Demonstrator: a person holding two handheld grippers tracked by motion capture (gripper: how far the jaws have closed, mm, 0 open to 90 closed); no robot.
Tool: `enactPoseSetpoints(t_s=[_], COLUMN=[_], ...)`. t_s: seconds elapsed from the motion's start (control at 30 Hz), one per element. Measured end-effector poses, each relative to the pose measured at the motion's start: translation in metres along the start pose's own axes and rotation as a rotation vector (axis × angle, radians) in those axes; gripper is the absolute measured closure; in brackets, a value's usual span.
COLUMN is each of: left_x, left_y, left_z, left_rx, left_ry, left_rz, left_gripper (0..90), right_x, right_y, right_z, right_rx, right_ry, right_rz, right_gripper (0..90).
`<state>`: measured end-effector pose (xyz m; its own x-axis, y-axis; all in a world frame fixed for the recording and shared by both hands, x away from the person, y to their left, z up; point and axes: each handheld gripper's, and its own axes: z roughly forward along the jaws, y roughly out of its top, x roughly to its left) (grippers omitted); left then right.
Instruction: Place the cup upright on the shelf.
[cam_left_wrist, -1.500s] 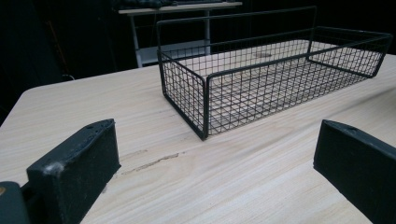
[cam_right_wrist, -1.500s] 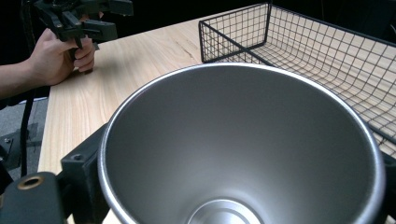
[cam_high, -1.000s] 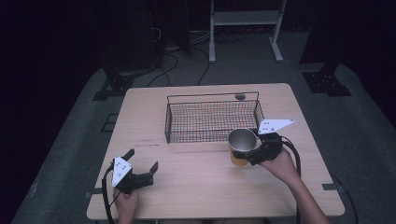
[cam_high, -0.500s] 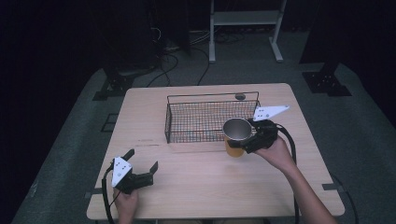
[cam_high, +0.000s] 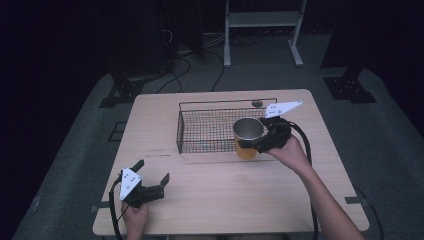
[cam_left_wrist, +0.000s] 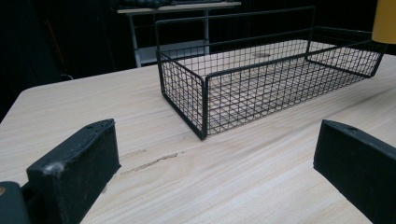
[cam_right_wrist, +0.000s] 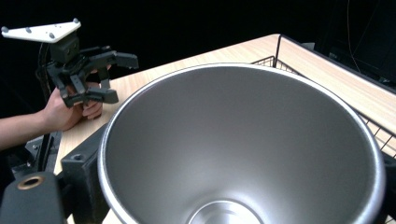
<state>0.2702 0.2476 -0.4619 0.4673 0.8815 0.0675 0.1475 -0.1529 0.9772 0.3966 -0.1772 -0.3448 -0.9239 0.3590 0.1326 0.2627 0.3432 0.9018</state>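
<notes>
The cup (cam_high: 248, 137), steel inside and yellow outside, hangs upright in the air at the near right end of the wire basket (cam_high: 210, 131), its mouth level with the basket's top rail. The right gripper (cam_high: 264, 141) has its 2 jaws clamped on the cup's wall from the right side, which keeps the mouth up and leaves the base free to go down first. Held this high, the cup can probably pass over the near rail into the basket rather than catch on it. In the right gripper view the cup's bright interior (cam_right_wrist: 243, 149) sits between the black jaws, so the grip is low and firm on its sides.

The left gripper (cam_high: 148, 187) rests near the table's (cam_high: 210, 200) front left corner, well apart from the basket, its 2 jaws spread wide with nothing between them; it seems parked out of the way.

The cup's base and whether it already overlaps the basket's rail are hard to judge from above. In the left gripper view a yellow corner (cam_left_wrist: 385, 21) of the cup is cut off by the frame edge.
</notes>
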Motion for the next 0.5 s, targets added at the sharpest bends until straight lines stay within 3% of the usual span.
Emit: enactPoseSetpoints(t_s=[0.5], left_x=[0.000], left_y=[0.000], left_z=[0.000], left_rx=[-0.001], left_ry=[0.000], left_rz=[-0.001], left_gripper=[0.0], right_x=[-0.017], right_y=[0.023], right_z=[0.016], right_rx=[0.000], right_ry=[0.018], right_rz=[0.015], right_gripper=[9.7])
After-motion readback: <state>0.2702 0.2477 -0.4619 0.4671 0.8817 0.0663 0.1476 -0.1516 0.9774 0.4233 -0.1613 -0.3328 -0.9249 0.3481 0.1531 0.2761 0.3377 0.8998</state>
